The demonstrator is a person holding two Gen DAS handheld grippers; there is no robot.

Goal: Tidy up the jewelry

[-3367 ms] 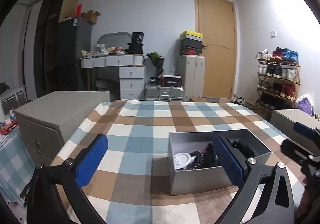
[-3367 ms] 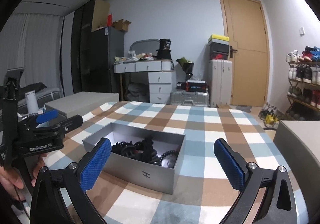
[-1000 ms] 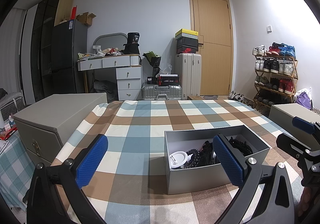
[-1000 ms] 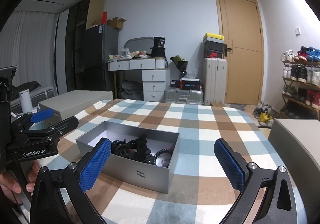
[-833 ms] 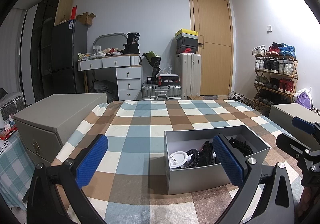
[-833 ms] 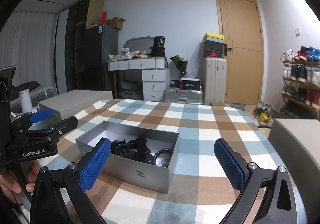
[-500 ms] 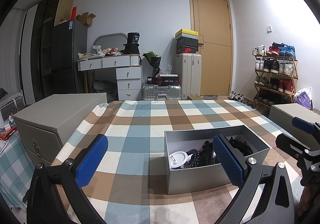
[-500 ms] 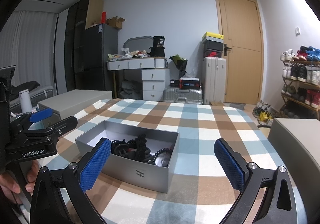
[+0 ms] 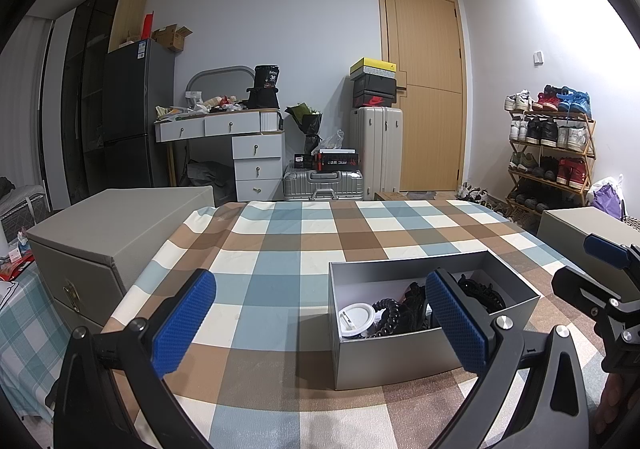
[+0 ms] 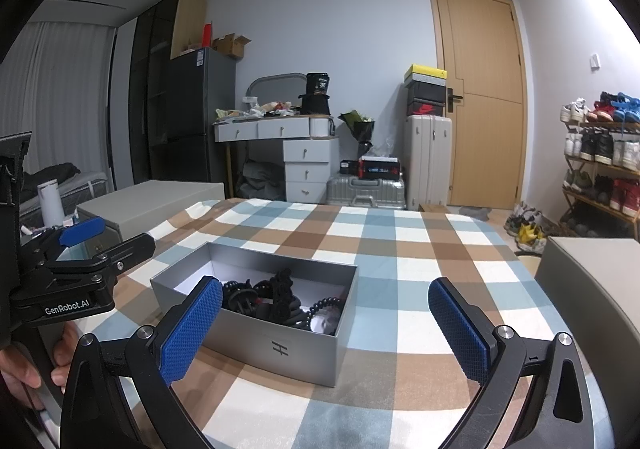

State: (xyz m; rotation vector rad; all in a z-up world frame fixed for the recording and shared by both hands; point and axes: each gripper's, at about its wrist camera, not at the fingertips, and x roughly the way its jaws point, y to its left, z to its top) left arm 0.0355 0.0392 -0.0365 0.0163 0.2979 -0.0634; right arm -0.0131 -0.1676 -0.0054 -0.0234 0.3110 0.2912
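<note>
Left gripper (image 10: 80,245), jaws apart, reads "GenRobot.AI" beside grey box (image 10: 280,349).

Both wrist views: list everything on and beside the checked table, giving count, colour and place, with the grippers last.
Open grey cardboard box: one, grey, on the checked cloth, between the two grippers.
Black beaded jewelry pile: count unclear, black, tangled inside the box.
White round disc: one, white, in the box's left end as the left wrist view shows it.
Checked tablecloth: one, blue, brown and cream, covering the table.
Large grey closed cases: two, grey, one off each side of the table.
Left gripper: one, black with blue pads, open, empty, before the box.
Right gripper: one, black with blue pads, open, empty, before the box.
</note>
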